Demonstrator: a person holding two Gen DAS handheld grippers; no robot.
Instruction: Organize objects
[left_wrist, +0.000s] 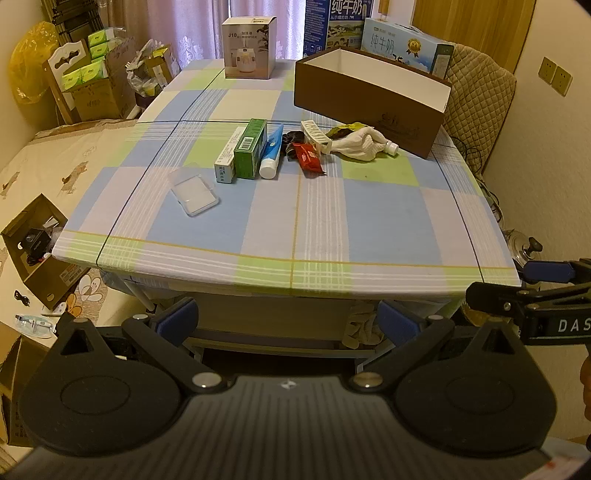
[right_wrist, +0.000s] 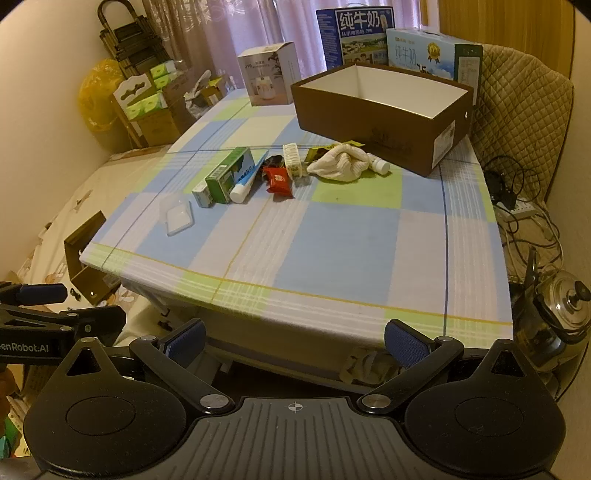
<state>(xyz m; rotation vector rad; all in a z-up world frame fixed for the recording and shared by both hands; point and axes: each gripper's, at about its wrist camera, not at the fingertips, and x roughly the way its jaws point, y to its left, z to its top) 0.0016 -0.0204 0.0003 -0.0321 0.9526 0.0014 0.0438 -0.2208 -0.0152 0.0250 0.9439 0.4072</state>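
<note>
Ahead, clutter row (left_wrist: 280, 147) w/ brown box (left_wrist: 373, 99) behind; both grippers' fingers (left_wrist: 177, 319) released.

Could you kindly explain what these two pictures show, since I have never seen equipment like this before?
Each picture comes from a camera mounted on a hand-held two-finger gripper, looking forward along its fingers. One view belongs to the left gripper, the other to the right gripper. Both are open and hold nothing, hovering before the table's near edge. On the checked tablecloth lie a clear plastic case, a green carton, a blue tube, a red packet, a white glove and an open brown box, seemingly empty.
</note>
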